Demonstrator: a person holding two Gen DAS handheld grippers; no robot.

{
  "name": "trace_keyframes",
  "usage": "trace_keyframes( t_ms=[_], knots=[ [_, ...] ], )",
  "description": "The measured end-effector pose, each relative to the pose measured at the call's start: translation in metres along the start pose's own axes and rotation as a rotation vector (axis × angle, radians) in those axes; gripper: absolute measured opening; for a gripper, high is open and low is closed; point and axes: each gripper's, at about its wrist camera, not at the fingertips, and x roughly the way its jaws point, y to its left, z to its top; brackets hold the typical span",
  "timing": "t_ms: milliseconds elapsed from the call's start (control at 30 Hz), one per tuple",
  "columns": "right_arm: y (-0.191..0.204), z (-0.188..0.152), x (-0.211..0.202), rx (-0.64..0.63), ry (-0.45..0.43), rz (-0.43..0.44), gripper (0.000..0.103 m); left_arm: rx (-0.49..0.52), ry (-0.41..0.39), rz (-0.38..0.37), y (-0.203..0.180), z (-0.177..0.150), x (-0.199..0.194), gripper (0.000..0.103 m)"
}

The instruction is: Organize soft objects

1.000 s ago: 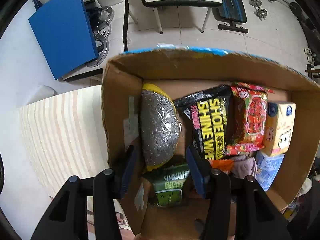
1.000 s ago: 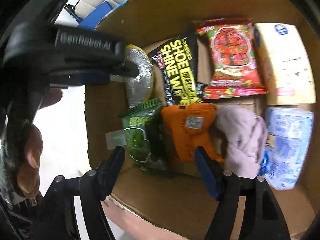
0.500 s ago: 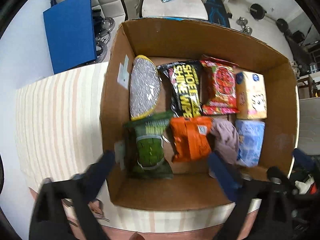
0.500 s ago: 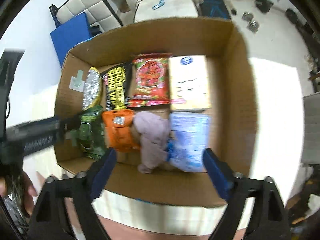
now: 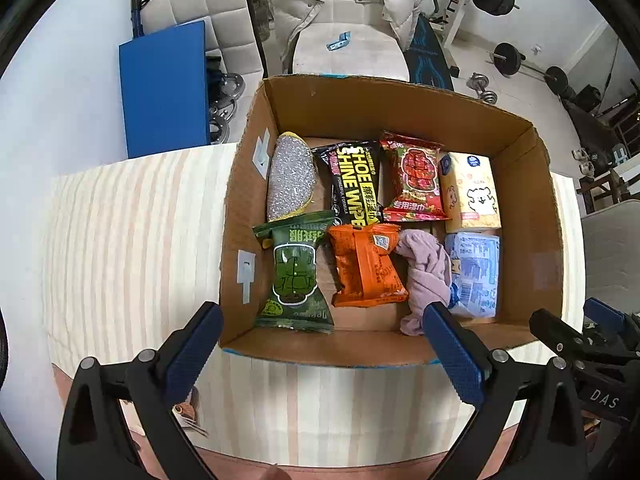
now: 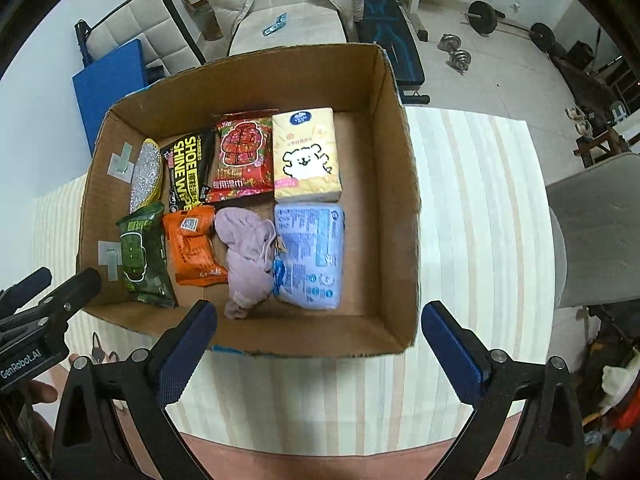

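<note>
A cardboard box [image 5: 536, 216] [image 6: 396, 184] stands on the striped table and holds several soft packs: a silver scrubber [image 5: 289, 176], a black shoe-wipe pack [image 5: 354, 184], a red pack [image 5: 414, 176], a yellow tissue pack [image 5: 470, 192] [image 6: 306, 156], a green pack [image 5: 296, 272] [image 6: 142, 252], an orange pack [image 5: 366, 264], a mauve cloth [image 5: 426, 272] [image 6: 248, 256] and a blue tissue pack [image 5: 474, 272] [image 6: 310, 256]. My left gripper [image 5: 320, 332] is open and empty above the box's near edge. My right gripper [image 6: 320, 320] is open and empty, likewise held back from the box.
The striped tablecloth [image 5: 132, 240] [image 6: 472, 220] surrounds the box. A blue panel [image 5: 164, 88], a chair with a pale jacket [image 5: 340, 4] and gym weights [image 5: 508, 56] stand beyond the table. A grey chair back [image 6: 592, 232] is at the right.
Both grippers have pulled back and up out of the box. The left one, earlier by the scrubber and green pack, has opened wider. The packs lie where they were.
</note>
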Motion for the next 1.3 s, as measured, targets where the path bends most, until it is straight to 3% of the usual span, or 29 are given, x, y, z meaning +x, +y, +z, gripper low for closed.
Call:
trace_keyframes(
  t_ms=[133, 300, 467, 767, 1067, 1300],
  knots=[
    [-0.002, -0.008, -0.012, -0.001, -0.021, -0.002, 0.103, -0.001, -0.026, 0.013, -0.001, -0.007, -0.015, 0.102],
    [-0.006, -0.024, -0.045, -0.011, -0.076, 0.008, 0.103, 0.013, -0.119, 0.041, -0.009, -0.025, -0.058, 0.102],
    [-0.016, -0.056, -0.097, -0.015, -0.165, -0.014, 0.103, 0.028, -0.223, 0.052, -0.015, -0.057, -0.120, 0.102],
    [-0.027, -0.124, -0.180, -0.051, -0.263, 0.038, 0.103, 0.029, -0.331, 0.017, -0.018, -0.112, -0.202, 0.102],
    [-0.025, -0.186, -0.268, -0.088, -0.415, 0.052, 0.103, 0.024, -0.403, -0.040, -0.025, -0.161, -0.261, 0.102],
    [-0.029, -0.222, -0.307, -0.114, -0.472, 0.045, 0.103, 0.051, -0.433, -0.034, -0.037, -0.195, -0.291, 0.102]
  ],
)
